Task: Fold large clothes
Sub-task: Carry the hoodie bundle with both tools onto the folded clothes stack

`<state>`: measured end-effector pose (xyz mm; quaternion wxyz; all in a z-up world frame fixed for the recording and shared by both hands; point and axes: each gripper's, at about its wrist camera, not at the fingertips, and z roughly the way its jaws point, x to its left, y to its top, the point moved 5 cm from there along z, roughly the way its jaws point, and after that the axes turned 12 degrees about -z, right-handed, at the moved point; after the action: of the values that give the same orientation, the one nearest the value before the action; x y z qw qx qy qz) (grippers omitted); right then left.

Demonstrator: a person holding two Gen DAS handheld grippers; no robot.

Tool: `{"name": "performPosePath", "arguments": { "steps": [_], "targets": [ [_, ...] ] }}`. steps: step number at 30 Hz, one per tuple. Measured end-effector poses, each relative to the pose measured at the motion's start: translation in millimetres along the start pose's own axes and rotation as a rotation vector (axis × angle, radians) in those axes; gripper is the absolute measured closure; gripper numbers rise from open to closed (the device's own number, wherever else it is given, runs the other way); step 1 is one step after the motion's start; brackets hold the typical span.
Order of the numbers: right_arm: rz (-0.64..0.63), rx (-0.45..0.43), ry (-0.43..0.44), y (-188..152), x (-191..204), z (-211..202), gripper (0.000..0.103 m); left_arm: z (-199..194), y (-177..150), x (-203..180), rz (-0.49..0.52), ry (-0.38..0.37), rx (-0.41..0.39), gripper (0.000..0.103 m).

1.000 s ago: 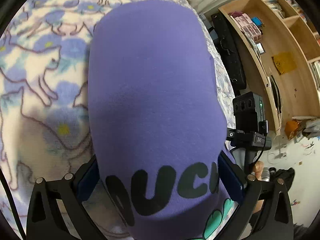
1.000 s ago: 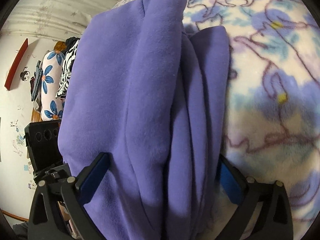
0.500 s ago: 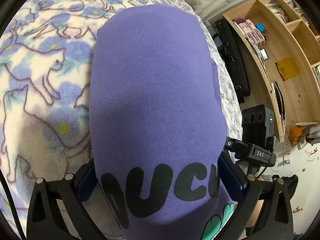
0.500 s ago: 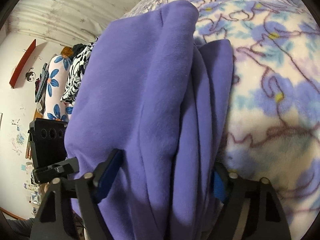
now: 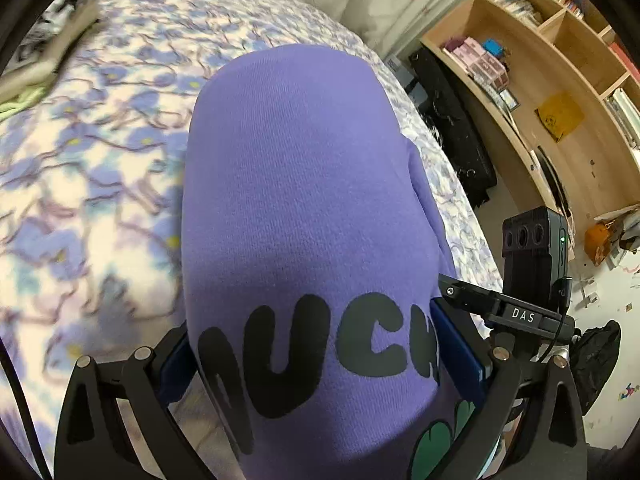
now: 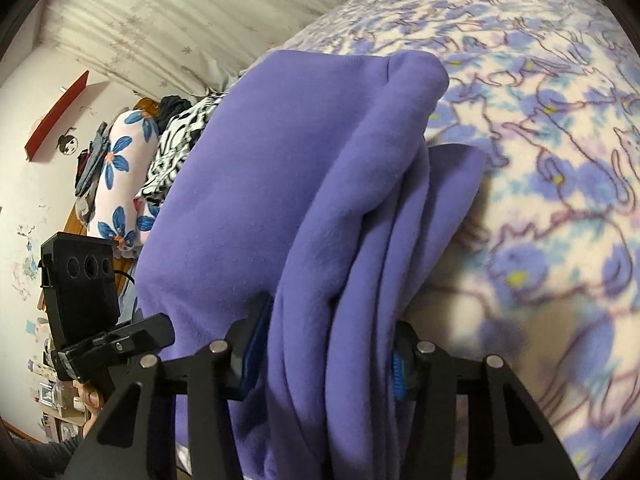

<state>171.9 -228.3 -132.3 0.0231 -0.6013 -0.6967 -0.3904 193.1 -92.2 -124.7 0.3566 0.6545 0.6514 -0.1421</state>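
Observation:
A folded purple sweatshirt (image 5: 296,184) with black letters on it stretches away from my left gripper (image 5: 316,352). The jaws stand wide, both blue pads press its sides, and the gripper is shut on it. In the right wrist view the same sweatshirt (image 6: 280,184) shows its stacked fold edges. My right gripper (image 6: 328,356) is closing, with its pads squeezing that bundle of folds. The garment hangs a little above the cat-and-flower blanket (image 5: 100,160), casting a shadow on it. Each view shows the other gripper's black body, at the right (image 5: 536,248) and at the left (image 6: 80,276).
The blanket (image 6: 560,160) covers a bed. A zebra-patterned garment (image 6: 180,148) and a flowered pillow (image 6: 124,184) lie at its far end. A wooden bookshelf (image 5: 560,100) and a black case (image 5: 452,132) stand beside the bed. A pale curtain (image 6: 180,20) hangs behind.
Both grippers have risen with the sweatshirt, so more of the bed and room shows. The right jaws have narrowed from wide apart onto the folds. The left jaws kept their width.

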Motion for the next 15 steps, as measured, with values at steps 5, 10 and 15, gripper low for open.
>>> {"name": "performPosePath", "arguments": {
  "steps": [5, 10, 15],
  "targets": [
    [-0.061, -0.019, 0.035, 7, 56, 0, 0.054, -62, -7, 12, -0.029, -0.013, -0.082, 0.002],
    [-0.139, -0.032, 0.084, 27, 124, 9, 0.054, -143, -2, 40, -0.040, -0.003, -0.167, 0.002],
    [-0.191, -0.054, 0.151, 67, 192, 33, 0.054, -222, 31, 66, -0.019, 0.040, -0.244, 0.002]
  ]
}}
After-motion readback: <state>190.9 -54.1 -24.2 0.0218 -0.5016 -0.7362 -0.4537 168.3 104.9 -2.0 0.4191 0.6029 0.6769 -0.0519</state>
